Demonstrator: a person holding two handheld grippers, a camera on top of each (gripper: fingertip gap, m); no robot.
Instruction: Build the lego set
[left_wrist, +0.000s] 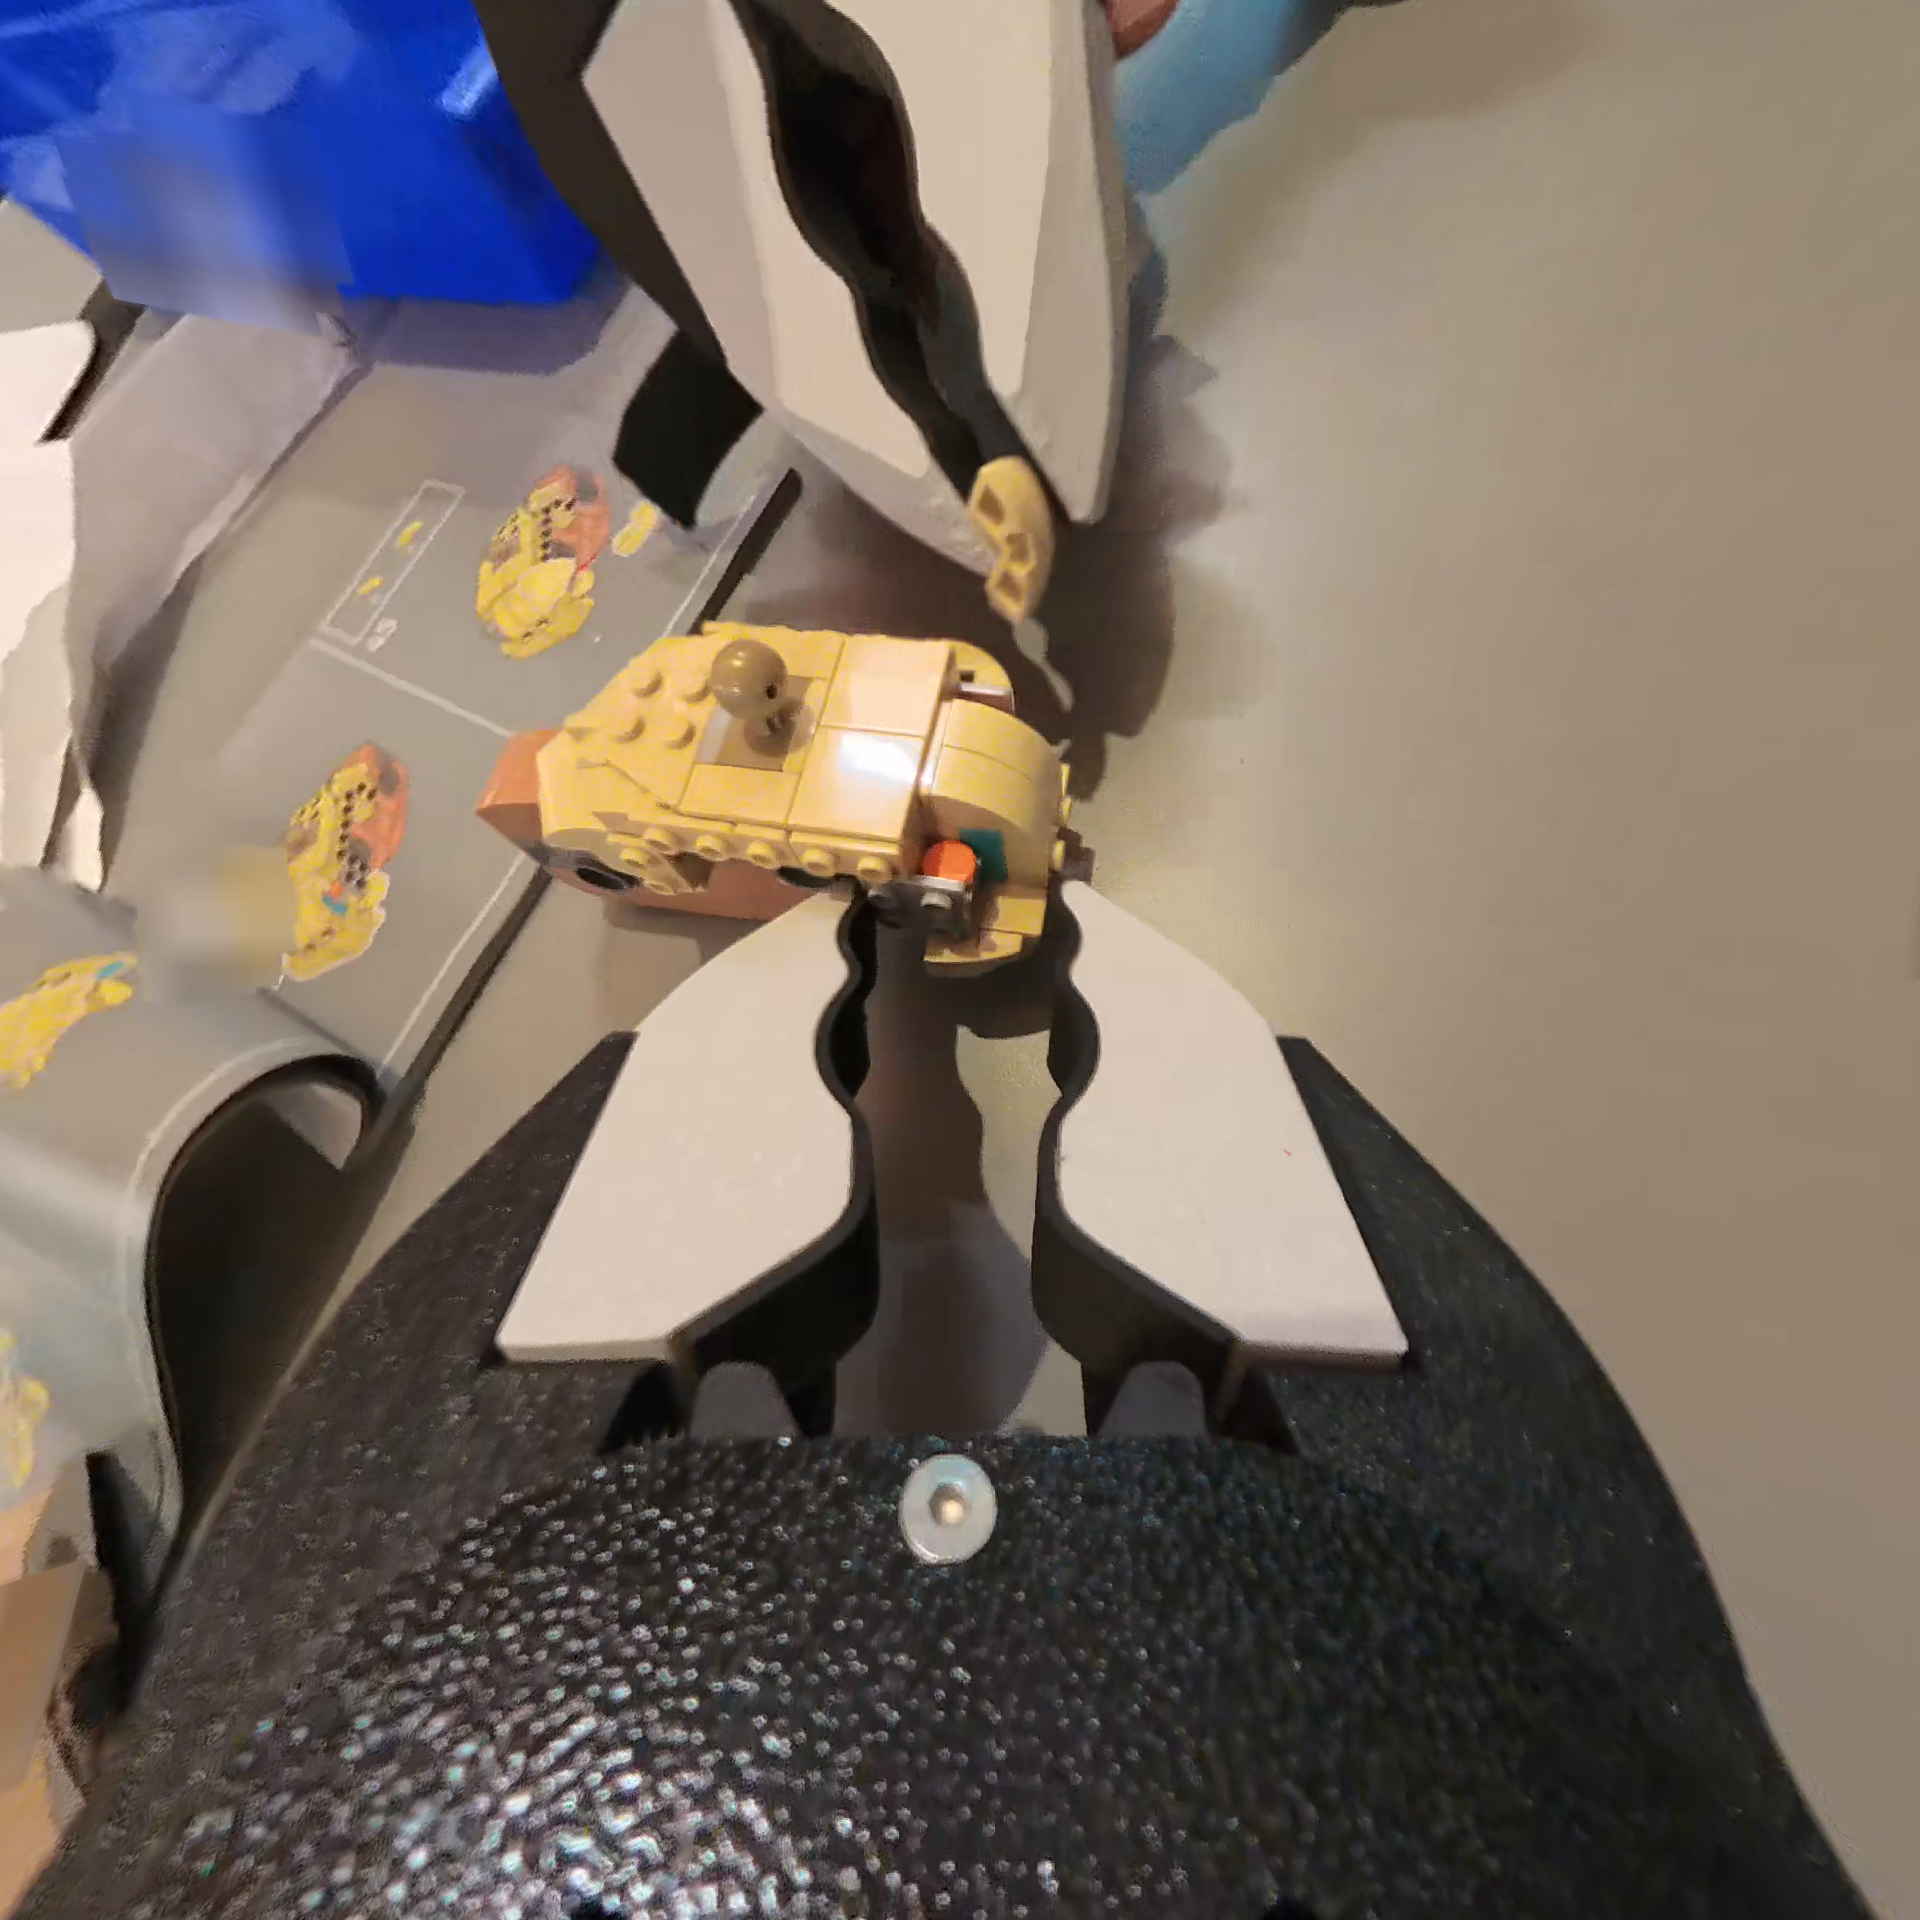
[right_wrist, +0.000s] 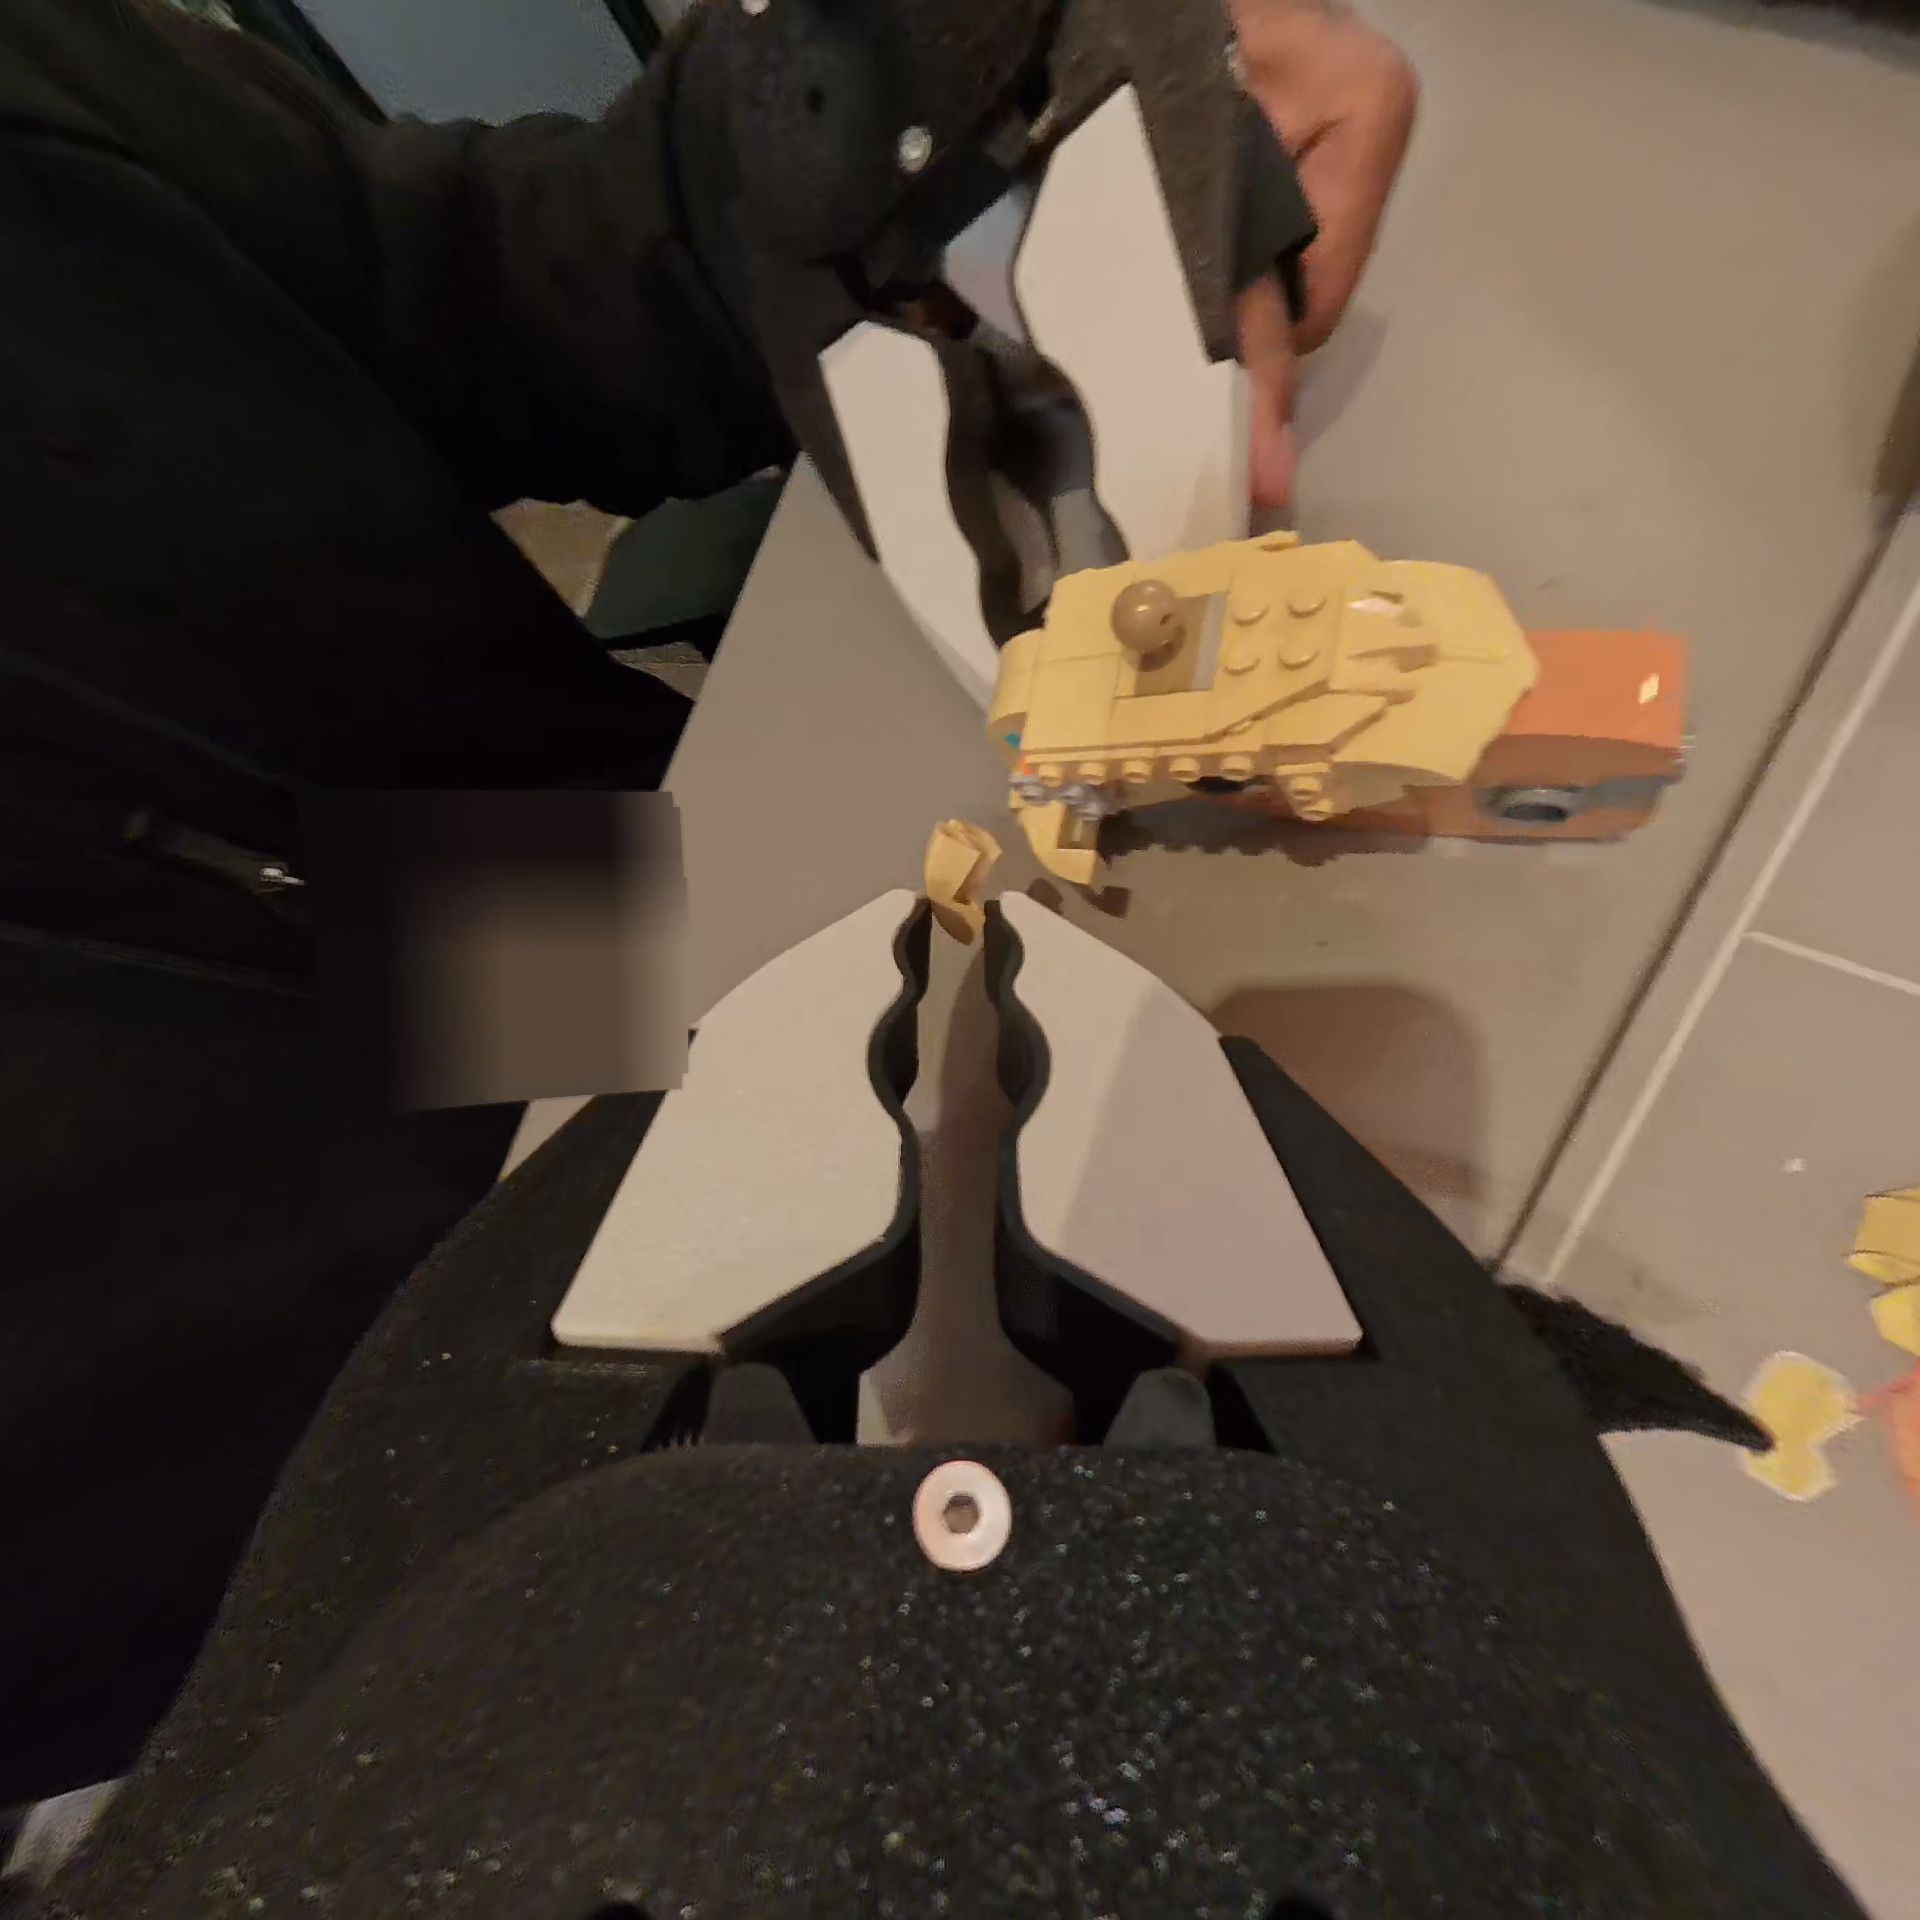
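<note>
A tan brick model (left_wrist: 810, 769) on an orange-brown base lies on the pale table (left_wrist: 1507, 727), partly over a grey instruction booklet (left_wrist: 343, 665). My left gripper (left_wrist: 961, 909) is shut on the model's near end, where a grey piece and a small orange stud sit. The model also shows in the right wrist view (right_wrist: 1247, 675), with the left gripper (right_wrist: 1029, 561) at its left end. My right gripper (right_wrist: 954, 909) is shut on a small tan brick piece (right_wrist: 961, 868) and holds it just left of the model. The left wrist view shows that piece (left_wrist: 1013, 540) beyond the model.
A blue container (left_wrist: 260, 156) stands at the far left behind the booklet. A person's hand (right_wrist: 1320, 156) holds the left gripper, and dark clothing fills the left of the right wrist view. The booklet (right_wrist: 1766, 1039) lies to the right, with yellow model pictures on it. About 6 cm separates my left fingertips from my right.
</note>
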